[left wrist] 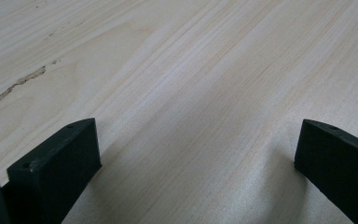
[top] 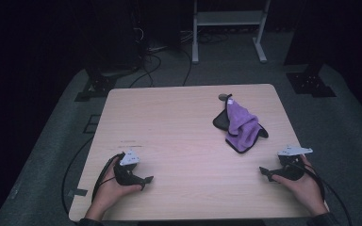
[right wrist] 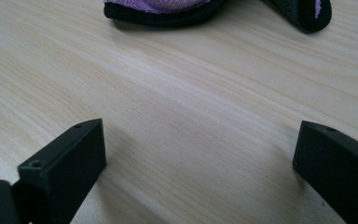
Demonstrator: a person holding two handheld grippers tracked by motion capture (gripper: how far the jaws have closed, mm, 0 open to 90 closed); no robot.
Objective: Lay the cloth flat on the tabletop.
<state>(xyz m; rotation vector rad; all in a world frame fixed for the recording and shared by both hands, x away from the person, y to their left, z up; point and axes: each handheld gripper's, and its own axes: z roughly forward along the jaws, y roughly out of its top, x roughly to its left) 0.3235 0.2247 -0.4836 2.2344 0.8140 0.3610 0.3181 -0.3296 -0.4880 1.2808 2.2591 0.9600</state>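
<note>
From the high view I see the pale, rounded-corner wooden table (top: 179,136) with my 2 hand-held grippers resting low at its near edge. The left gripper (top: 141,180) sits in the left hand (top: 109,190) near the table's near-left corner, its tips pointing toward the middle; the right gripper (top: 266,173) sits in the right hand (top: 306,186) near the near-right corner, tips pointing inward too.

In the left gripper view the 2 black jaws stand wide apart over bare wood grain with nothing between them — open and empty. The right gripper view reads the same: jaws spread wide, bare wood between them.

The crumpled purple cloth with black edging (top: 239,126) lies on the far-right part of the table, well apart from the left gripper and nearer the right one. In the right gripper view its black-trimmed edge (right wrist: 168,11) crosses the top of the picture, ahead of the jaws and not touching them. A small dark round thing (top: 223,97) sits just beyond the cloth — I cannot tell what it is.
</note>
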